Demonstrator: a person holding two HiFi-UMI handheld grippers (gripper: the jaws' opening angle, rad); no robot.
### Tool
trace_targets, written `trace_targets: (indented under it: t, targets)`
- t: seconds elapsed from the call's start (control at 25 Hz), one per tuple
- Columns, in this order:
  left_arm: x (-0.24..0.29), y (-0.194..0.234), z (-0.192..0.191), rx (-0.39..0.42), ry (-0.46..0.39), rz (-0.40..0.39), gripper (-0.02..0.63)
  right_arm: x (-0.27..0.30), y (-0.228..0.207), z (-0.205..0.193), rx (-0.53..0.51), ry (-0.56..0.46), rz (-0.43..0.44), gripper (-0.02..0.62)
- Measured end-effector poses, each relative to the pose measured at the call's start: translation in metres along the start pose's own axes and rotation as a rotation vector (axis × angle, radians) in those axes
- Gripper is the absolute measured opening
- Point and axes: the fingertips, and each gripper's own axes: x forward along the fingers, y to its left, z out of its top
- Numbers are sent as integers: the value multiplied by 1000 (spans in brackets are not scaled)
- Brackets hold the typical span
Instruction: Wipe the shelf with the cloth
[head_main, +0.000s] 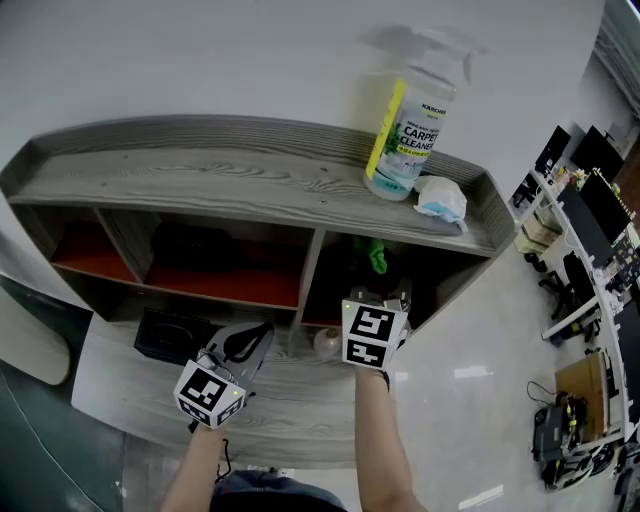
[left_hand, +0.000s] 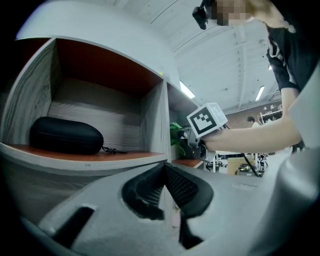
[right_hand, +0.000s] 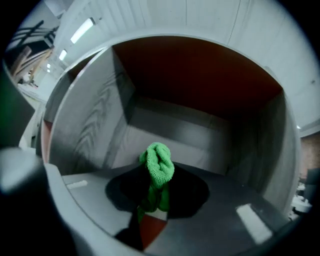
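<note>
The knitted green cloth (right_hand: 157, 167) is pinched between the jaws of the right gripper (right_hand: 154, 197). Its bunched end is pushed past their tips into the red-lined right compartment (right_hand: 200, 80) of the grey wood-grain shelf (head_main: 200, 170). The left gripper (left_hand: 165, 175) is held low before the shelf, with its jaws pressed together on nothing.

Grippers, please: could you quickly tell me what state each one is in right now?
Left gripper: jaws shut, holding nothing.
Right gripper: jaws shut on the green cloth.
</note>
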Motion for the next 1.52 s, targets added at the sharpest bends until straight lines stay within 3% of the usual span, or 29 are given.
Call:
trace_targets:
  t: [0.16, 0.28, 0.44, 0.68, 0.84, 1.08, 1.24, 1.52]
  targets:
    - [-3, 1, 2, 4, -3, 11, -2, 10, 55, -6, -102, 30, 139, 101]
    - [-6, 1, 1, 3, 1, 17, -2, 20, 67, -23, -132, 93, 171, 101]
    - [-9, 4, -1, 0, 4, 27, -2, 25, 45, -35, -126, 130, 122, 103]
    - [-5, 5, -3, -5, 7, 23, -2, 16, -18, -44, -50, 141, -60, 103]
    - [0, 0, -4, -6, 11, 7, -2, 12, -41, -53, -1, 144, -121, 103]
    - [6, -3, -2, -13, 4, -4, -2, -3, -41, -37, 86, 66, -89, 101]
    - [12, -8, 1, -16, -10, -20, -2, -30, -46, -9, 141, -30, -56, 101]
    - [14, -21, 15, -6, -43, -48, -2, -88, -54, 13, 222, -98, -53, 101]
